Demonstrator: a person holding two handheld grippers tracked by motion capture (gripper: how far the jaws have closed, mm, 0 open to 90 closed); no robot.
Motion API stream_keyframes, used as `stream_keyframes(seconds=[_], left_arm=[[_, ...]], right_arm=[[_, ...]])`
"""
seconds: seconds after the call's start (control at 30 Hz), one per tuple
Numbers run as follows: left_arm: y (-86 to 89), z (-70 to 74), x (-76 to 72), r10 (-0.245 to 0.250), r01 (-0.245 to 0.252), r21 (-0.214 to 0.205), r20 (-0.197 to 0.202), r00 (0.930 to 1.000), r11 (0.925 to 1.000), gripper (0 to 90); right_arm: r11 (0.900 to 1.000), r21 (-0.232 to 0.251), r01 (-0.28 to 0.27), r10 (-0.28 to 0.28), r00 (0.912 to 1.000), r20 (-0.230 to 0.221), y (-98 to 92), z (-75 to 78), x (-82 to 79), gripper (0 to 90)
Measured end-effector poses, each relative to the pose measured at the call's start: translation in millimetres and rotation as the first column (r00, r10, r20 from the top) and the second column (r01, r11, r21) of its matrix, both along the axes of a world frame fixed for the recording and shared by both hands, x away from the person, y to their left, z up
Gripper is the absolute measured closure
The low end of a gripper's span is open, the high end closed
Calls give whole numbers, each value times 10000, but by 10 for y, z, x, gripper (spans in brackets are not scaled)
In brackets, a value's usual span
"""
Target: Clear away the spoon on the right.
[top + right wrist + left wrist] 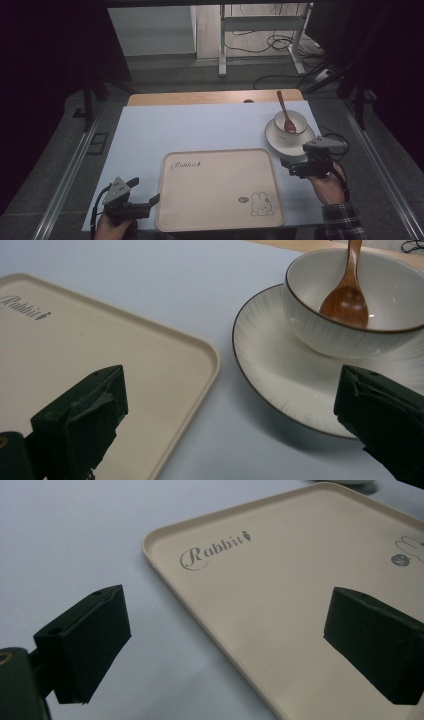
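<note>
Left gripper (pixel 150 201): nearest the high view's camera, held by the person's left hand (pixel 114 227) at the near left corner of the tray. Jaws stand wide apart and grip nothing. In the left gripper view one jaw is over the bare table cover and the other over the tray floor, with the tray's rim between them.

Right gripper (pixel 287 166): held by the person's right hand (pixel 325 185) just off the tray's right edge, near the plate. Jaws stand wide apart and grip nothing. In the right gripper view one jaw is over the tray's corner and the other over the plate's near rim.

Tray (pixel 218 221): cream, rectangular with rounded corners and a low raised rim, flat on the table at near centre. Printed "Rabbit" at the far left and a rabbit drawing at the near right. It holds no loose items.

Plate (pixel 272 141): white with a dark edge line and fine radial ribs, on the table just beyond the tray's far right corner, apart from it. It carries the bowl.

Bowl (pixel 299 120): white with a dark rim, standing upright on the plate. It contains the spoon.

Spoon (pixel 285 114): brown wood, its scoop resting inside the bowl and its handle leaning out over the far rim.

Table cover (pixel 165 132): pale blue sheet under all items; a wooden table edge (pixel 200 97) shows along its far side.
</note>
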State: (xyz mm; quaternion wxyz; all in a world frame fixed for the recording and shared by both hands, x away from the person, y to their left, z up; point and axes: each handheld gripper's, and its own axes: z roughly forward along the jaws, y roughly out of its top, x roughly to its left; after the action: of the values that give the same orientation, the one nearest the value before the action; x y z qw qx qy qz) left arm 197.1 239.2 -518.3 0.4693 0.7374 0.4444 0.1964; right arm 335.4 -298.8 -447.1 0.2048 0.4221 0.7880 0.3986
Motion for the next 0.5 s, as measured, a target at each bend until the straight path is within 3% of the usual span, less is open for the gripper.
stream_keyframes(seconds=[0.5], left_arm=[[1,0,-1,-21,21,-7,4,10000,10000,45]], right_arm=[[9994,157,297,-297,9996,-16,0,138,470,13]])
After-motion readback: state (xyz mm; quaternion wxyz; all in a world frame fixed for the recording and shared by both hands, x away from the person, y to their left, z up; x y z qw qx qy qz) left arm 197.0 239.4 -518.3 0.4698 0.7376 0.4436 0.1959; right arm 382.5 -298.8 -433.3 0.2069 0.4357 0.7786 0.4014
